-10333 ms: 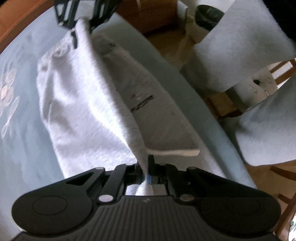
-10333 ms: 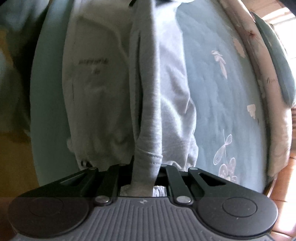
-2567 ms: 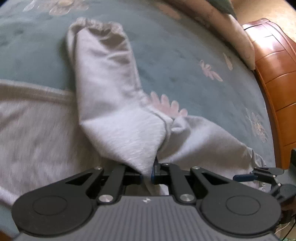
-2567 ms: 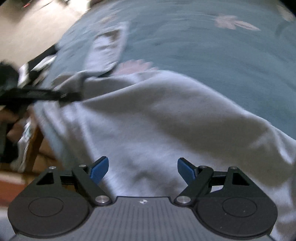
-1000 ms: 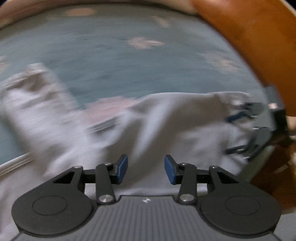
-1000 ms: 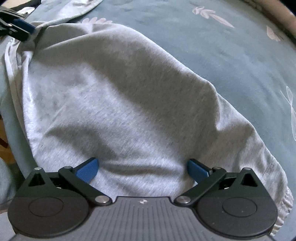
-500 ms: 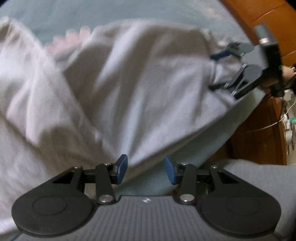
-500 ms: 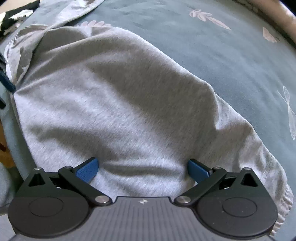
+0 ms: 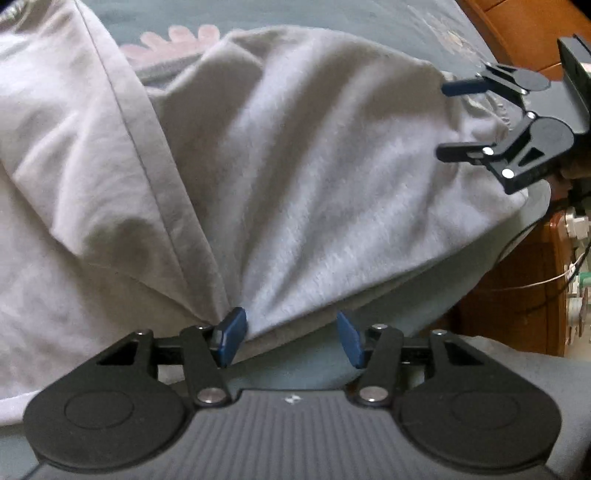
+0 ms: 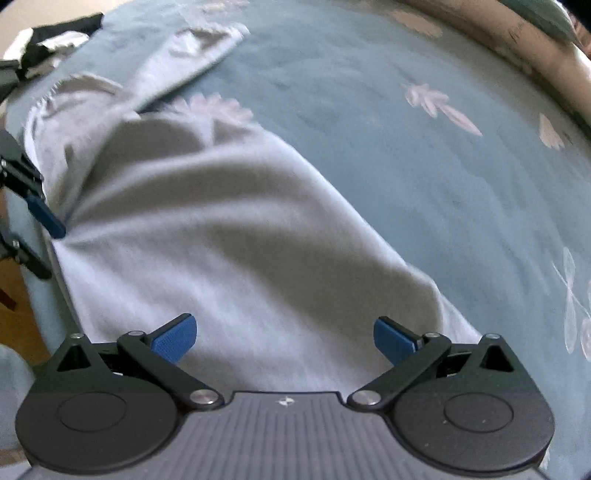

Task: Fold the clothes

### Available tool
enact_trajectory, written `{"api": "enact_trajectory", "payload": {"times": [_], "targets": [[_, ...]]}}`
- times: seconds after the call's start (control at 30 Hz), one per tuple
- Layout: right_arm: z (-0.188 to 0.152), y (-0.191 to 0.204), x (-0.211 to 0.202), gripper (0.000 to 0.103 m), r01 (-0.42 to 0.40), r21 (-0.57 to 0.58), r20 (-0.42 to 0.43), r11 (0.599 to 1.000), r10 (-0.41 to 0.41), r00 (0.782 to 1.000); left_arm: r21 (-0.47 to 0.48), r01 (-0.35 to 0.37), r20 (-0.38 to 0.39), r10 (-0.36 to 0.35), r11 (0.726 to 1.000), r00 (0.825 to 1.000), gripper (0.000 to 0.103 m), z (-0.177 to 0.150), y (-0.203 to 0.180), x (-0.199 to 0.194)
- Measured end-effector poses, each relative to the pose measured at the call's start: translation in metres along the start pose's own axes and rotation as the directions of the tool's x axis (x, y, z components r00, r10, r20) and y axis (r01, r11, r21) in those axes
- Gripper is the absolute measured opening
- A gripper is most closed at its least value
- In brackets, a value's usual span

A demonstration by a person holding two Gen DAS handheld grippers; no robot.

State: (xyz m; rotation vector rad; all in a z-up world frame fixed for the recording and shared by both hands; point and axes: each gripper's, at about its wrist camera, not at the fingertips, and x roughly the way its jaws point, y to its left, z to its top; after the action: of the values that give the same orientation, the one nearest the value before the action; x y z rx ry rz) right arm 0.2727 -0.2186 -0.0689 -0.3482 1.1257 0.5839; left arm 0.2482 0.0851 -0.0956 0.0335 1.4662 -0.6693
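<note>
A light grey garment point(image 9: 303, 177) lies crumpled on a blue-green flowered bedspread point(image 9: 332, 11), and it fills the right wrist view point(image 10: 236, 251) too. My left gripper point(image 9: 291, 338) is open at the garment's near edge; its left pad touches a bunched fold and nothing is pinched. My right gripper point(image 10: 284, 338) is wide open over the garment's other end. It also shows in the left wrist view point(image 9: 448, 120), with its fingers at the far corner of the cloth. A sleeve point(image 10: 184, 62) trails off across the bedspread point(image 10: 406, 166).
A wooden bed frame point(image 9: 517, 26) and cabinet point(image 9: 517, 295) with cables stand at the right. A pink-edged pillow point(image 10: 498, 37) lies along the far side of the bed. Dark items point(image 10: 51, 33) sit beyond the bed's left corner.
My left gripper has dropped to the garment's near edge, and its pads have spread a little. The right gripper stays open, and its view has tilted up along the bed.
</note>
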Motion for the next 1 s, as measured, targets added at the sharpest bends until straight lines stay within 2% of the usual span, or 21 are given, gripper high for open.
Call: {"api": "enact_trajectory", "payload": {"times": [0.07,0.17,0.2,0.27,0.3,0.33,0.4,0.47,0.57,0.67,0.7,0.77,0.87,1.0], "targets": [[0.005,0.008,-0.002,0.103,-0.031,-0.016,0.026,0.999,0.031,0.999,0.026,-0.025,0.099,0.022,0.999,0.995,0.051,0.015,0.001,-0.020],[0.016,0.033,-0.005,0.103,-0.042,-0.059,0.066,0.997,0.046,0.997,0.008,-0.024,0.277,0.021,1.000,0.961,0.051,0.047,0.014,-0.047],[0.020,0.037,-0.006,0.103,-0.043,-0.074,0.072,0.996,0.049,0.996,-0.011,-0.005,0.321,0.008,1.000,0.947,0.051,0.059,0.022,-0.052],[0.024,0.041,-0.006,0.103,-0.040,-0.092,0.080,0.995,0.047,0.996,-0.065,0.045,0.357,-0.019,0.997,0.934,0.051,0.081,0.042,-0.050],[0.027,0.042,-0.004,0.103,-0.046,-0.095,0.077,0.994,0.053,0.996,-0.098,0.077,0.356,-0.038,0.992,0.934,0.049,0.090,0.052,-0.044],[0.028,0.043,-0.002,0.103,-0.051,-0.094,0.073,0.994,0.058,0.996,-0.131,0.110,0.351,-0.058,0.985,0.934,0.042,0.098,0.063,-0.037],[0.029,0.043,-0.001,0.103,-0.057,-0.092,0.070,0.994,0.063,0.996,-0.209,0.147,0.303,-0.079,0.967,0.950,0.036,0.107,0.075,-0.014],[0.028,0.042,-0.002,0.103,-0.060,-0.091,0.063,0.994,0.066,0.996,-0.225,0.164,0.278,-0.098,0.960,0.955,0.036,0.104,0.080,-0.008],[0.024,0.038,-0.003,0.103,-0.070,-0.074,0.046,0.995,0.074,0.996,-0.172,0.188,0.199,-0.153,0.967,0.968,0.036,0.086,0.073,-0.004],[0.021,0.035,0.002,0.103,-0.078,-0.049,0.028,0.996,0.079,0.996,-0.129,0.155,0.072,-0.147,0.979,0.986,0.036,0.067,0.063,0.012],[0.021,0.034,0.004,0.103,-0.077,-0.040,0.023,0.996,0.078,0.997,-0.106,0.137,0.056,-0.132,0.985,0.990,0.036,0.065,0.059,0.013],[0.022,0.035,0.006,0.103,-0.080,-0.035,0.024,0.996,0.081,0.996,-0.052,0.119,0.061,-0.116,0.992,0.991,0.038,0.069,0.052,0.006],[0.024,0.035,0.006,0.103,-0.089,-0.033,0.029,0.995,0.090,0.996,0.011,0.130,0.120,-0.130,0.991,0.984,0.038,0.083,0.051,-0.011],[0.025,0.035,0.007,0.103,-0.084,-0.036,0.025,0.996,0.085,0.996,0.008,0.142,0.199,-0.140,0.990,0.970,0.036,0.102,0.065,-0.016]]}}
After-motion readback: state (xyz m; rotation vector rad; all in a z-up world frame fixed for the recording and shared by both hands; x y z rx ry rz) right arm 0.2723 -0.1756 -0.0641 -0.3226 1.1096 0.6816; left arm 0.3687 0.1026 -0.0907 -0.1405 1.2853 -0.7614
